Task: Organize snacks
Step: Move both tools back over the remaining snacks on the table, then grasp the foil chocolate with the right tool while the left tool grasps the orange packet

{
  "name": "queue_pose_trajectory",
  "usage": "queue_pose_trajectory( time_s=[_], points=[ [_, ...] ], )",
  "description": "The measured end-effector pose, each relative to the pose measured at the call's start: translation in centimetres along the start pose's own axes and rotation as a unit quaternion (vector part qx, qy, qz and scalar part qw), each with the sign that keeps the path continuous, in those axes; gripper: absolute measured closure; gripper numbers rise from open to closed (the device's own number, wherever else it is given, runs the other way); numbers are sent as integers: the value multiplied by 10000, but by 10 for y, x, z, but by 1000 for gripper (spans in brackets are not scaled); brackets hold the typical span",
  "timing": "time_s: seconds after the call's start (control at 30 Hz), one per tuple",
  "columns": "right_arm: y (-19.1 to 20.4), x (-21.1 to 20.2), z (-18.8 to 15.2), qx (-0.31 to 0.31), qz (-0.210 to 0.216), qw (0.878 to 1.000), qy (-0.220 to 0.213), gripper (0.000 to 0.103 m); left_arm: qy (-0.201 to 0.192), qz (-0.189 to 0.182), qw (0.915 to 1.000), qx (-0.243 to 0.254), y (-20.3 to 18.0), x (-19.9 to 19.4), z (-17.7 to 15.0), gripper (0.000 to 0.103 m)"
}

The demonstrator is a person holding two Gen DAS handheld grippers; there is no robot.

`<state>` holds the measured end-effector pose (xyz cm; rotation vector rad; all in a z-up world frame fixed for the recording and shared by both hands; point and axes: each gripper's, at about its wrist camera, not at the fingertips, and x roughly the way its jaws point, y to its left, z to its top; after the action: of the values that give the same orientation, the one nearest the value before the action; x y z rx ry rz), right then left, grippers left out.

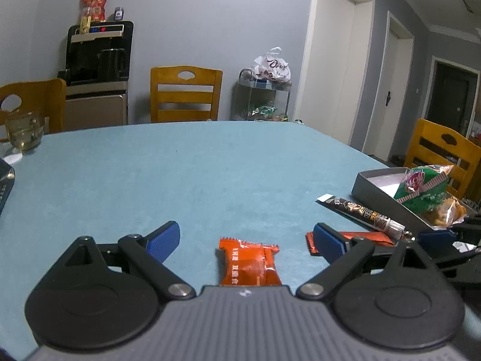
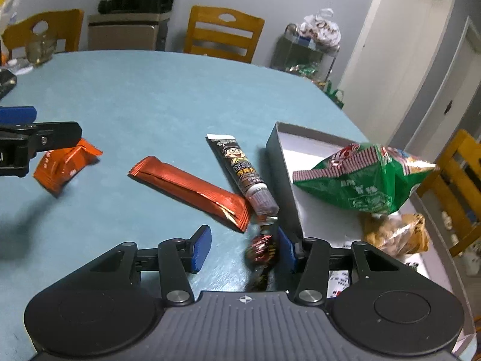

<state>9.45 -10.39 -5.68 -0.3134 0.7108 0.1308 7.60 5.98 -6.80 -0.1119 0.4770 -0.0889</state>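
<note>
My left gripper [image 1: 246,240] is open, its blue pads either side of a small orange snack packet [image 1: 249,266] on the blue table; the packet also shows in the right wrist view [image 2: 64,165]. My right gripper [image 2: 243,248] is open, with a small dark wrapped candy [image 2: 261,251] between its fingers, close to the right pad. A long orange bar [image 2: 192,191] and a black tube snack [image 2: 240,171] lie ahead. A grey box [image 2: 281,177] to the right holds a green bag [image 2: 363,177] and a yellow-brown snack bag [image 2: 396,234].
A glass jar [image 1: 24,131] stands at the table's far left edge, with a dark box [image 1: 4,183] near it. Wooden chairs [image 1: 186,93] ring the table. A wire cart [image 1: 261,96] with bags and a black dispenser [image 1: 99,54] stand by the back wall.
</note>
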Motion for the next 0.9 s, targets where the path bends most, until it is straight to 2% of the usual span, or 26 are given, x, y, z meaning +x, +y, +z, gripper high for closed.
queue_pose_trajectory(
  time_s=[0.07, 0.17, 0.23, 0.3, 0.4, 0.5, 0.7, 0.9],
  points=[
    [1, 2, -1, -85, -13, 10000, -22, 55, -29, 1, 10000, -13, 0, 0, 0, 7],
    [-7, 4, 1, 160, 194, 9996, 115, 58, -14, -24, 10000, -12, -1, 2, -1, 7],
    [-15, 5, 3, 363, 512, 9978, 230, 63, -11, -29, 10000, -14, -1, 2, -1, 7],
    [-23, 4, 2, 643, 1013, 9922, 327, 63, -6, -30, 10000, -32, -1, 3, -2, 7],
    [-28, -5, -3, 809, 1553, 9845, 95, 63, 11, -37, 10000, -45, 0, 4, -2, 7],
    [-28, -16, -7, 685, 1453, 9868, -179, 63, 28, -42, 10000, -46, -1, 4, -3, 7],
    [-33, -17, -7, 704, 1150, 9907, -207, 63, 69, -58, 10000, -27, -2, 7, -4, 7],
    [-27, -10, -9, 773, 1353, 9878, 7, 63, 139, -69, 9999, -5, -5, 11, -5, 7]
  ],
)
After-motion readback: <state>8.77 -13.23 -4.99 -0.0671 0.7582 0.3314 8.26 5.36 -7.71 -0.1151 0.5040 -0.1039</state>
